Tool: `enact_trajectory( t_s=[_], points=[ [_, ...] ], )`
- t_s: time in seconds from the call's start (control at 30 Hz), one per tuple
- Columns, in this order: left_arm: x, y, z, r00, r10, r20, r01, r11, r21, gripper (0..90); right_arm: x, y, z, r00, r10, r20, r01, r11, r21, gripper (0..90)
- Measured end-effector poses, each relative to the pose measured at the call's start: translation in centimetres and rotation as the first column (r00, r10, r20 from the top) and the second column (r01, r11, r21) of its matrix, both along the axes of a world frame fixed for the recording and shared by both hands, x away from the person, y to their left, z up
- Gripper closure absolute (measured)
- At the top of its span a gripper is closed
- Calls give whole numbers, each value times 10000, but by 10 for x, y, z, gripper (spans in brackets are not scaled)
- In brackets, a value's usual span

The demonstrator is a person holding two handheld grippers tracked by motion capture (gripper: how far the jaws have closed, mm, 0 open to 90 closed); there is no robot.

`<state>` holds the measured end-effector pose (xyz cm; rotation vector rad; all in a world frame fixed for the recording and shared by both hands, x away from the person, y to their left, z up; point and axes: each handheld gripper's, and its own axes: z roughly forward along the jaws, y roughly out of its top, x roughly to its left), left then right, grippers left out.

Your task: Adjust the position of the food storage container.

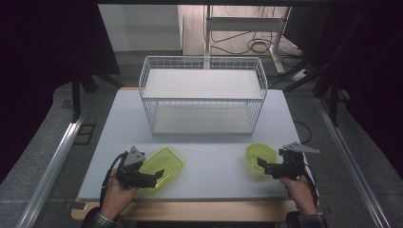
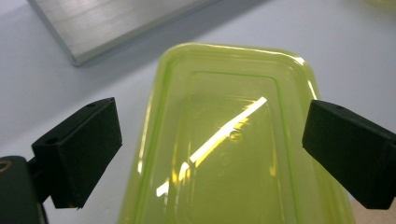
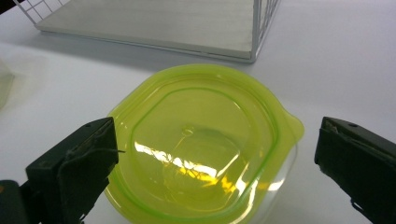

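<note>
1. Work is only at its start, I think. Two yellow-green tubs sit on the tabletop (image 1: 209,171), and none is in the wire shelf rack (image 1: 203,95) yet.

2. The rectangular tub (image 1: 161,167) lies at the near left of the tabletop. It has a see-through yellow-green lid on it.

3. The left gripper (image 1: 157,176) is wide open. In the left gripper view its two black jaws stand one on each side of the rectangular tub (image 2: 233,140), near its edges. I see no squeeze on it yet.

4. The round tub (image 1: 260,156) lies at the near right. Its lid has a small tab that sticks out on one side.

5. The right gripper (image 1: 261,164) is wide open too. In the right gripper view its jaws stand on both sides of the round tub (image 3: 201,144), with a gap on each side. Nothing is held.

6. The wire shelf rack stands at the far middle of the tabletop, well apart from both tubs. It has a top board and a bottom board, and both look bare.

7. What is done, as far as I can tell: each gripper is lined up with its own tub.

8. What is left, I guess: close on the tubs, lift them, carry them forward and set them in the rack. That is nearly all of the job.
</note>
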<state>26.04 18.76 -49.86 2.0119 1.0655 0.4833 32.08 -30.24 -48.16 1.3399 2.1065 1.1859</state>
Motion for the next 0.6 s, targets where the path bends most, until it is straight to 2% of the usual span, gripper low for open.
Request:
enact_trajectory(
  t_s=[0.07, 0.13, 0.27, 0.4, 0.6],
  points=[
    [0, 1, -1, 10000, 16, 33, -16, 10000, 9, 46, 0, 1, 0, 10000, -66, 36, 66, 10000, -45, 0],
    [-1, 1, -3, 9998, 162, 133, -167, 9993, 329, 47, 1, 1, -3, 9999, -171, -12, 171, 9992, -367, 0],
    [-2, 0, -2, 9994, 127, 312, -139, 9993, 357, 46, 1, 0, -4, 9995, -322, -55, 317, 9973, -657, 0],
    [-3, 0, -2, 9989, 78, 455, -101, 9987, 507, 44, 1, -2, -2, 9996, -279, -89, 272, 9971, -706, 0],
    [-3, -2, -4, 9990, 73, 450, -102, 9978, 648, 40, 0, -1, 0, 9996, -12, -284, -13, 9961, -885, 0]
  ],
)
